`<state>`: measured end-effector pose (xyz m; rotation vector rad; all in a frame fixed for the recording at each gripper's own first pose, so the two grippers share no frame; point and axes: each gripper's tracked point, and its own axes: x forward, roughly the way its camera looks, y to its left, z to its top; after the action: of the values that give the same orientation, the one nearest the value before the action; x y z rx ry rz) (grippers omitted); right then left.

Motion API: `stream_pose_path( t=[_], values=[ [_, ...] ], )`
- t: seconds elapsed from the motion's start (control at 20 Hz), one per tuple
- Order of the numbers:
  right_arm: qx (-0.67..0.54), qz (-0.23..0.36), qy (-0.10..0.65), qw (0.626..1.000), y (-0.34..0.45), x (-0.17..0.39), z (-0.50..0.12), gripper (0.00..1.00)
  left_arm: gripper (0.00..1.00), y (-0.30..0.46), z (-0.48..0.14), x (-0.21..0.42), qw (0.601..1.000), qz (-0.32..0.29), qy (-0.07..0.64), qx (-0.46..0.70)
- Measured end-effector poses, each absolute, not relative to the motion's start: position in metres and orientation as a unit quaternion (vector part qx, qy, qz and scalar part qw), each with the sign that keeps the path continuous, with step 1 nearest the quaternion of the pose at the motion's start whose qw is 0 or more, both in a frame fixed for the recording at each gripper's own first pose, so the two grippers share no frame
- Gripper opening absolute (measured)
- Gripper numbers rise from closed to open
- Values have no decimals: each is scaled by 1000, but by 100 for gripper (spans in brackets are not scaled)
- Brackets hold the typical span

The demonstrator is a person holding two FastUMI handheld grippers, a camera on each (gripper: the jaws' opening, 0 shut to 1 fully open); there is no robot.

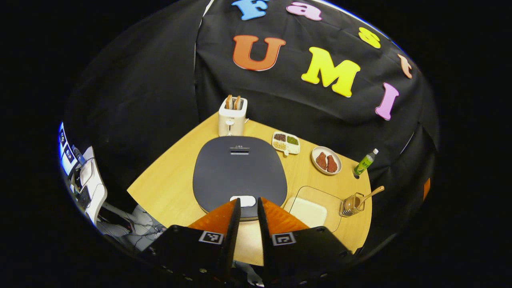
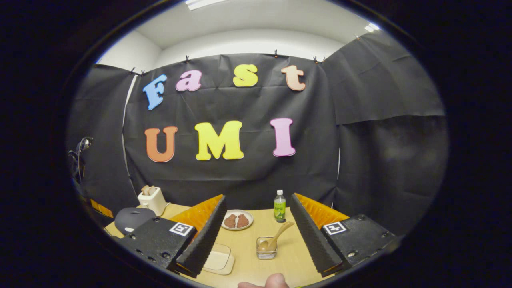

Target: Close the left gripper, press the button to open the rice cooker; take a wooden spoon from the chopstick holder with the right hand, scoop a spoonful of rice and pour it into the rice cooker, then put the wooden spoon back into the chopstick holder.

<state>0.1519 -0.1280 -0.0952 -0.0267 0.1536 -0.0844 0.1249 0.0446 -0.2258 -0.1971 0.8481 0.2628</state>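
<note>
The rice cooker (image 1: 240, 172) is seen lid-down at the table's (image 1: 168, 188) centre, its white button (image 1: 243, 201) just beyond the left gripper (image 1: 249, 208), whose fingers are drawn nearly together around nothing. Further right, the wooden spoon (image 1: 370, 196) is propped in the chopstick holder (image 1: 352, 205) beside a rice tray (image 1: 312, 208). The right gripper (image 2: 256, 232) is held wide apart above the table, the spoon framed between its fingers.
</note>
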Motion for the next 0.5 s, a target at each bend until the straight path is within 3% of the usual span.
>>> stream_pose_path(
  t=[0.1,0.15,0.5],
  values=[
    [-14,-47,82,995,-138,163,-101,99,5,45,-240,130,882,123,443,-102],
    [-13,-50,84,995,-143,167,-105,100,1,43,-246,133,876,115,456,-108],
    [-12,-60,98,993,-155,185,-117,100,0,49,-293,138,829,121,527,-141]
  ],
)
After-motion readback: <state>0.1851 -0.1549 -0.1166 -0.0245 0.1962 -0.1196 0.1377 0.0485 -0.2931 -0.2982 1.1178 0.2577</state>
